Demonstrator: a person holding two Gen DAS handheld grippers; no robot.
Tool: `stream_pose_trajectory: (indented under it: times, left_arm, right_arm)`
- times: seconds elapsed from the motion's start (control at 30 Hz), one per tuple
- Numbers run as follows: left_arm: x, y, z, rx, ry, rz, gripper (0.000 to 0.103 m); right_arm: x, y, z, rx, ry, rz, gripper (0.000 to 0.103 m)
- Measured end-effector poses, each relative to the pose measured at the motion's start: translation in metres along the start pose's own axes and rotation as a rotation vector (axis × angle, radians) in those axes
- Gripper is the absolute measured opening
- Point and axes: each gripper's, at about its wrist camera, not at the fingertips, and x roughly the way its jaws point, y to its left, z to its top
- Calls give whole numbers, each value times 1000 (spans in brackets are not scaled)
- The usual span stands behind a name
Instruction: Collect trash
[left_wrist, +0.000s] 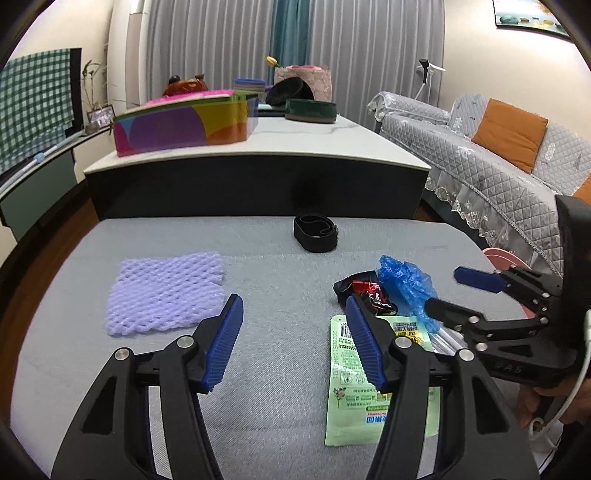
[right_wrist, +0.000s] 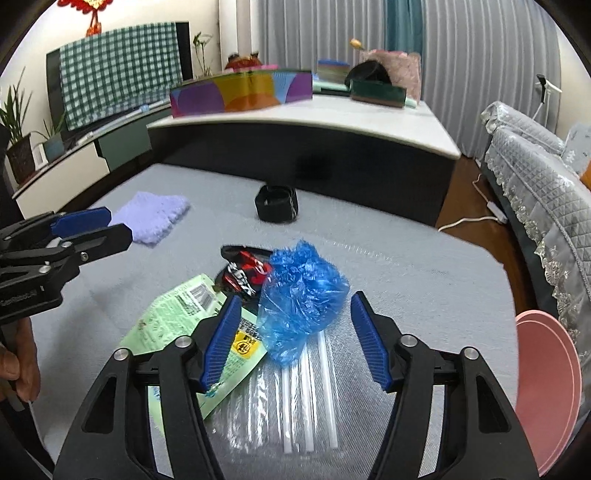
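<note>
Trash lies heaped on the grey surface (right_wrist: 424, 266): blue bag (right_wrist: 301, 295), green packet (left_wrist: 369, 398), straws (right_wrist: 310, 391). Right gripper (right_wrist: 295, 339) hovers with fingers spread around the bag, likely to pinch it. Left gripper (left_wrist: 295, 339) hangs spread, empty, beside the packet.

Colourful box (left_wrist: 181, 123) on white counter (left_wrist: 295, 147), quilted sofa (left_wrist: 498, 147) nearby.

Matt grey woven cloth tabletop (right_wrist: 424, 273), crinkly glossy blue plastic bag (right_wrist: 301, 295), purple foam netting (left_wrist: 166, 293), shiny foil wrapper (right_wrist: 243, 271).
</note>
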Motion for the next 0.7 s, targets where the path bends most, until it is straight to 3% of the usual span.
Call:
stream_pose_trajectory:
  times: [0.17,0.27,0.53,0.6,0.67,0.7]
  left_arm:
    - [18,-8,5,2,15,-35,57]
    - [29,-19,7,13,28,-63,57]
    - [64,-44,5,33,92,-101,57]
    - [73,-49,3,37,128,-103,46]
    - [78,-52,1,42,156,-115,25]
    - [79,-54,0,50,158,-114,25]
  right_arm:
    - [22,-5,-5,27,82,33,10]
    - [22,-10,-5,40,80,39,5]
    - [13,-32,-5,97,49,33,4]
    - [12,-37,-6,103,46,35,4]
    - [10,-42,-7,109,38,35,4]
    - [9,-44,-7,112,33,35,4]
